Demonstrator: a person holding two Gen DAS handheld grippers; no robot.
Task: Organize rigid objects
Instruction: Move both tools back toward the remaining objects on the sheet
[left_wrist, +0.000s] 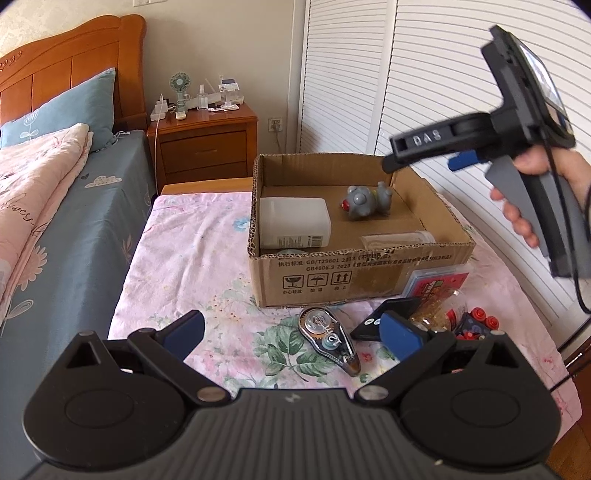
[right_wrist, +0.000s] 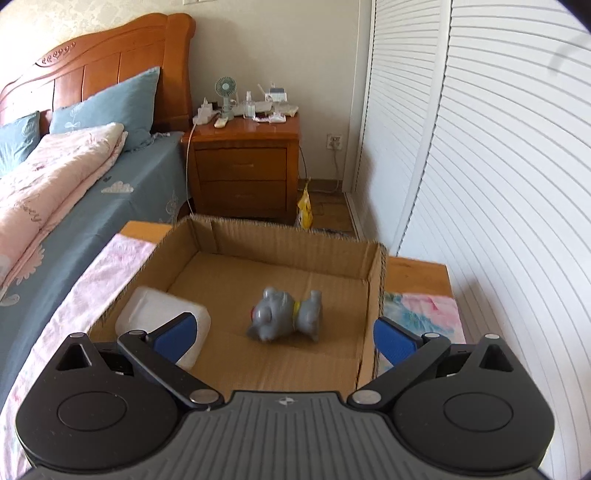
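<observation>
Both tongs wide and empty; next likely thing is the clear plastic correction-tape dispenser (left_wrist: 328, 341) on the floral cloth (left_wrist: 192, 258).

It looks light, stiff and slippery, so take it across its flat sides; left gripper (left_wrist: 291, 334) is near, right gripper (right_wrist: 282, 338) above the cardboard box (right_wrist: 288, 240).

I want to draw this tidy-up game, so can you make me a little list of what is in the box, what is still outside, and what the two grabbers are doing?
In the box: grey toy animal, white container, clear bottle
Still outside, on the flowered cloth: tape dispenser, red bricks
Left gripper: jaws open, empty
Right gripper: jaws open, empty, above the box
</observation>
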